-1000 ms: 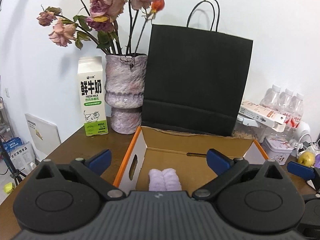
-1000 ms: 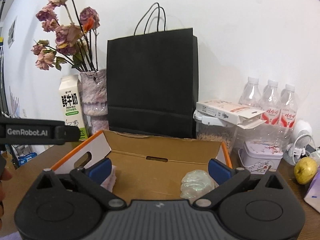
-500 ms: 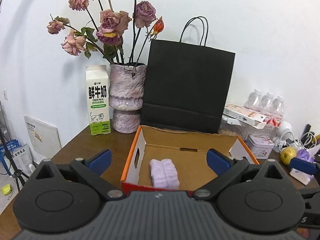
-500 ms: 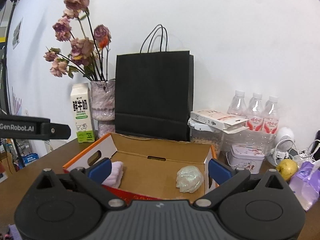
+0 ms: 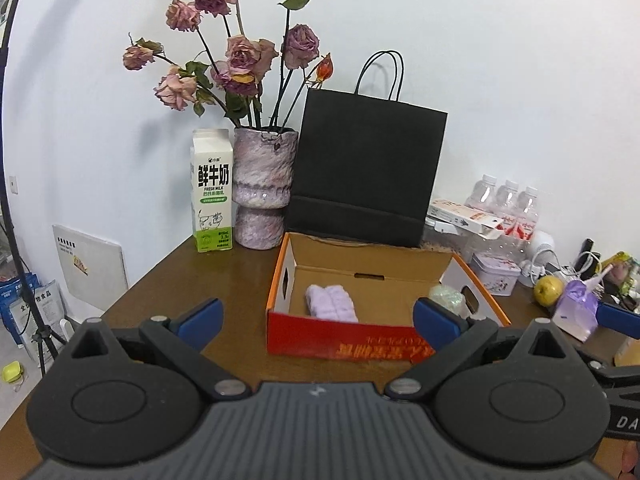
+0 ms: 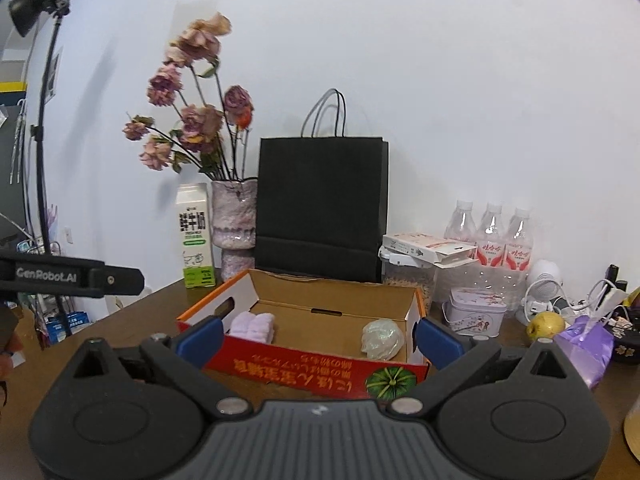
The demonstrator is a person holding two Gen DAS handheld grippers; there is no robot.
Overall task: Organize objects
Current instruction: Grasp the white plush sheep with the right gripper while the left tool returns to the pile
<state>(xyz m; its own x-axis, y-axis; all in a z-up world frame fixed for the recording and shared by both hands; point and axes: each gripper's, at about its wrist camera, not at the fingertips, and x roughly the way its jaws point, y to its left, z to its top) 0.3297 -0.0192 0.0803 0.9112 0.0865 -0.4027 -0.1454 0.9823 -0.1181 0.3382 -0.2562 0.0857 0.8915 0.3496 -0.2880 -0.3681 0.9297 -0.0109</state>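
Both the left tongs [image 5: 316, 316] and right tongs [image 6: 318, 334] hang wide and empty, just short of the open orange cardboard box [image 5: 348, 340]. Dead ahead inside sit the folded lilac cloth [image 5: 331, 303] and crumpled pale-green wad [image 6: 382, 338], apparently sorted, one per end.

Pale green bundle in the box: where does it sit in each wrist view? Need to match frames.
Left wrist: pale green bundle at the cardboard box's right end, partly behind the right blue fingertip.
Right wrist: the bundle lies in the box's right end, just left of the right fingertip.
Shared landmark: black paper bag directly behind the box.
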